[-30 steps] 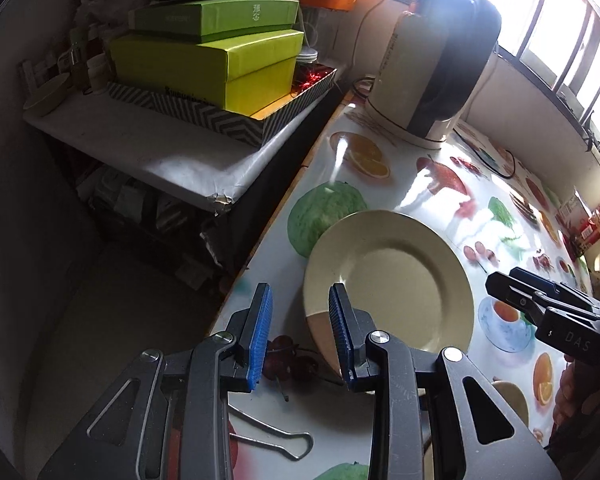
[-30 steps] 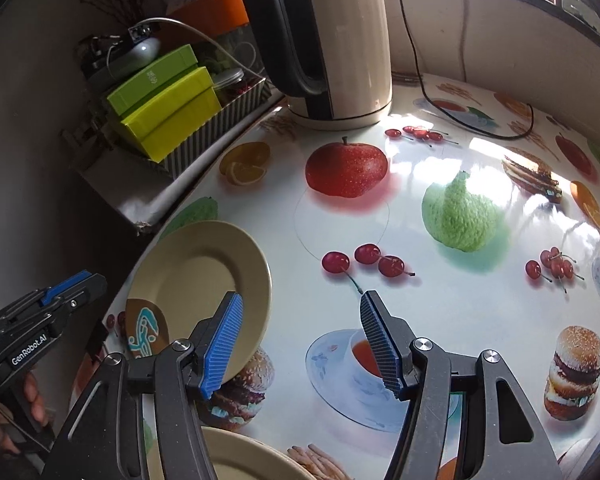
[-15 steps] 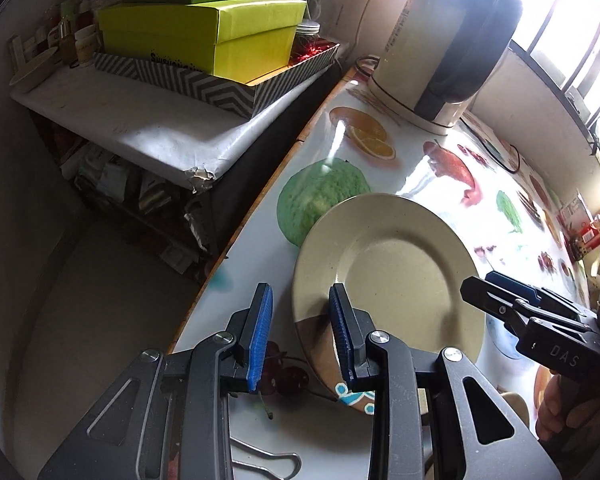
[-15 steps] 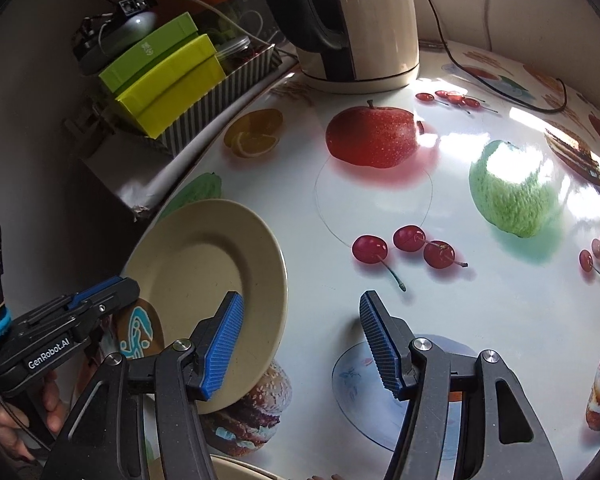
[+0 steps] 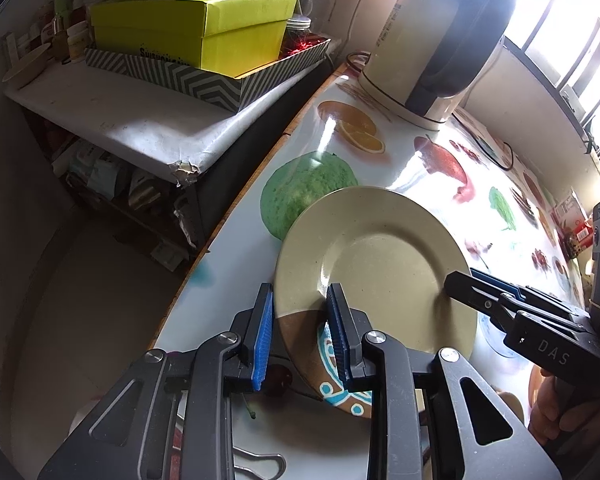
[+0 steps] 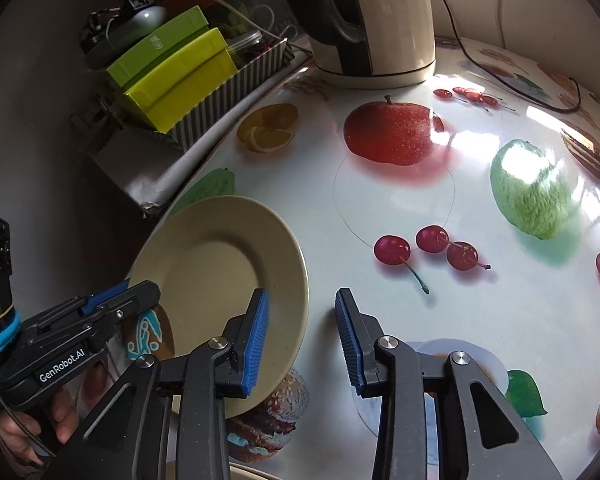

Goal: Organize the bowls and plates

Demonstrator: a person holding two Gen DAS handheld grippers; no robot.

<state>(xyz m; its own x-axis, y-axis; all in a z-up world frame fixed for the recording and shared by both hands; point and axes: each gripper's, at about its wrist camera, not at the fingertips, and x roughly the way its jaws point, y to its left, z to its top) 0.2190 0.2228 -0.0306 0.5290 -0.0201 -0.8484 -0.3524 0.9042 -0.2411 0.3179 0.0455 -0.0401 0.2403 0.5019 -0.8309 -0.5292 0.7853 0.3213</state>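
the plate [image 5: 376,264] has its near rim hidden behind the left gripper [image 5: 300,334], so whether the pads press on it cannot be told. in the right wrist view the plate's lower edge [image 6: 220,264] disappears behind the right gripper [image 6: 300,338]. the kettle [image 6: 384,20] is cut off at the top in both views. a second pale rim [image 6: 252,472] shows only as a sliver at the bottom edge. the binder clip [image 5: 260,466] is partly covered by the gripper frame. the window end of the table [image 5: 540,216] washes out in glare. items under the side shelf [image 5: 112,172] are too dim to name.
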